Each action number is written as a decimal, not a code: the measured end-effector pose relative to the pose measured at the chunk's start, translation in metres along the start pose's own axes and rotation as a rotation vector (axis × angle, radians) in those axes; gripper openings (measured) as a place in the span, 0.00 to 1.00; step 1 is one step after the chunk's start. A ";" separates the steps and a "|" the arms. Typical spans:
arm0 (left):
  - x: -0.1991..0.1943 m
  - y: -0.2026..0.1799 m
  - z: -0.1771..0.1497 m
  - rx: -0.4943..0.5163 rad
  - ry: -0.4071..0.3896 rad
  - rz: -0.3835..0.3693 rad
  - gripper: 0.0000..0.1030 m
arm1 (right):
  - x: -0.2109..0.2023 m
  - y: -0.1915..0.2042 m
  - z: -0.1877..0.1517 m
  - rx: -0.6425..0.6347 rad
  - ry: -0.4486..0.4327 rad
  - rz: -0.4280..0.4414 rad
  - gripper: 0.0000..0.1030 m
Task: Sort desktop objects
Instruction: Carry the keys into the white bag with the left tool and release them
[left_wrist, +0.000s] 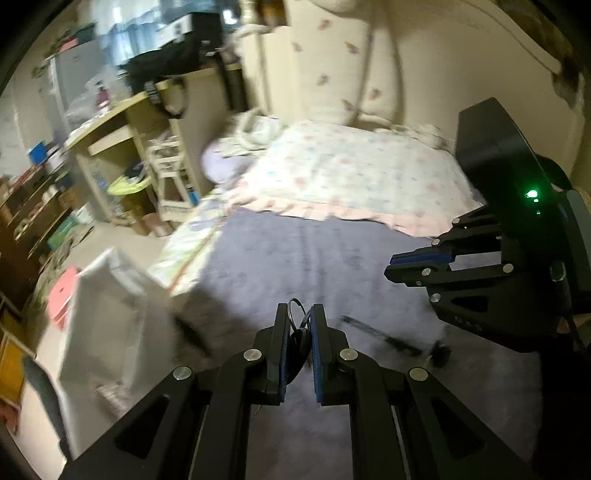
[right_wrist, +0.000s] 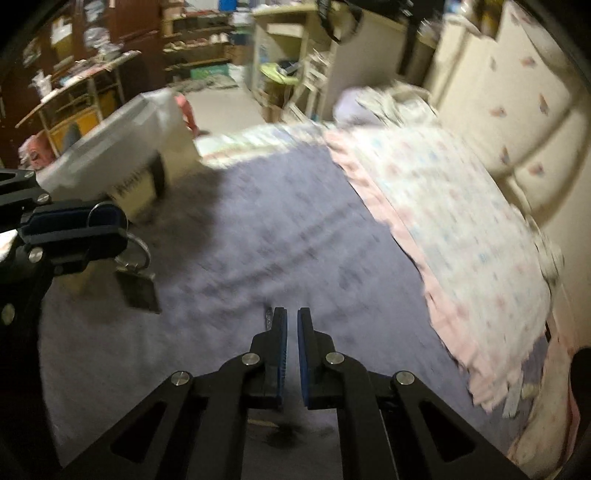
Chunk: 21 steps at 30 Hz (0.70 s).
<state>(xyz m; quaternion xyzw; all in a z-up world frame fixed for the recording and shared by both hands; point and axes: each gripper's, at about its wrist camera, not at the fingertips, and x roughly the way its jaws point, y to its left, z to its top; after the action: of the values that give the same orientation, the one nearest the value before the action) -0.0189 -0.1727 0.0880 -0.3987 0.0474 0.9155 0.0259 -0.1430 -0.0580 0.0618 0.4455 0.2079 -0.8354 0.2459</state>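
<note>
My left gripper (left_wrist: 299, 312) is shut on a key ring with a dark tag (left_wrist: 298, 334). It also shows in the right wrist view (right_wrist: 110, 221), where the ring and its hanging tag (right_wrist: 137, 286) dangle below the jaws above the purple bed sheet (right_wrist: 277, 221). My right gripper (right_wrist: 291, 314) is nearly shut with a narrow gap and holds nothing; it also shows in the left wrist view (left_wrist: 391, 266). A black brush-like stick (left_wrist: 391, 338) lies on the sheet (left_wrist: 295, 258) between the two grippers. A white bin (left_wrist: 107, 314) stands at the bed's left side.
A floral quilt (left_wrist: 351, 173) covers the far half of the bed. A padded headboard (left_wrist: 332, 74) rises behind. A desk (left_wrist: 122, 118) and shelves (left_wrist: 33, 206) line the left wall. A pink stool (left_wrist: 61, 299) stands on the floor. Both views are motion-blurred.
</note>
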 end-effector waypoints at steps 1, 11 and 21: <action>-0.005 0.010 -0.001 -0.014 -0.004 0.011 0.11 | -0.002 0.007 0.009 -0.006 -0.009 0.010 0.05; -0.059 0.097 -0.014 -0.101 -0.039 0.094 0.11 | -0.019 0.091 0.075 -0.082 -0.070 0.100 0.05; -0.084 0.158 -0.005 -0.109 -0.023 0.222 0.11 | 0.022 0.051 0.037 0.130 0.065 0.119 0.41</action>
<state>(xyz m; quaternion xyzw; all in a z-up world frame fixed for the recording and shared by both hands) 0.0285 -0.3315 0.1569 -0.3811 0.0411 0.9185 -0.0966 -0.1466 -0.1246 0.0553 0.4989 0.1344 -0.8161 0.2587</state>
